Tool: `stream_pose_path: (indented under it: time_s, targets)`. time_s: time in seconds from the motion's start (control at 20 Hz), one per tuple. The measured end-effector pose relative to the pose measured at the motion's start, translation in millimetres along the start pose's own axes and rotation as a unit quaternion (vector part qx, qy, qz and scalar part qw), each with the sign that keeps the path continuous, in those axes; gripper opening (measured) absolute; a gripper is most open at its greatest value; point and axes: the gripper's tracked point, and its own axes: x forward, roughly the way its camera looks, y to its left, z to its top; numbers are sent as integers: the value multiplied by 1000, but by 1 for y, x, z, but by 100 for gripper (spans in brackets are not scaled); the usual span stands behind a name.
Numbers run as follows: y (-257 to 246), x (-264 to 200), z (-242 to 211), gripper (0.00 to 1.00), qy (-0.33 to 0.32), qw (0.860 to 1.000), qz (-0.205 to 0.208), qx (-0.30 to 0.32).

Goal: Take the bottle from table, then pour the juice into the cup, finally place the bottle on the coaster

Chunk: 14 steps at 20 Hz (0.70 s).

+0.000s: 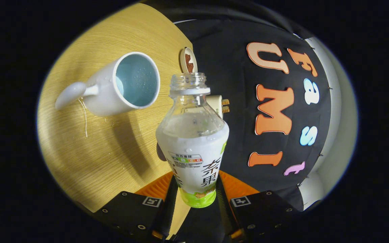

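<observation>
My gripper (194,195) is shut on the bottle (194,141), a clear open-necked plastic bottle with a white and green label; both fingers press on its lower body. The view is rolled, so the wooden table (113,162) stands almost on edge beside the bottle. A white cup (123,86) with a pale blue inside and a rounded handle sits on the table, beyond the fingers and to the side of the bottle's neck. The cup's mouth faces me and drops cling to its inner wall. A round coaster (188,60) with a brown mark peeks out just past the bottle's mouth.
A wet streak (84,118) runs along the table below the cup's handle. A white plug (218,104) with brass pins lies behind the bottle's shoulder. The booth's black cloth wall (235,101) fills the side opposite the table, with a pale wall (336,118) past it.
</observation>
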Motion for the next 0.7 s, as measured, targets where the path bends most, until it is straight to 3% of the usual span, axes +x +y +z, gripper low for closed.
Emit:
stream_pose_path:
  time_s: [0.7]
  targets:
    - [-8, 5, -3, 60, 6, 999, -12, -51]
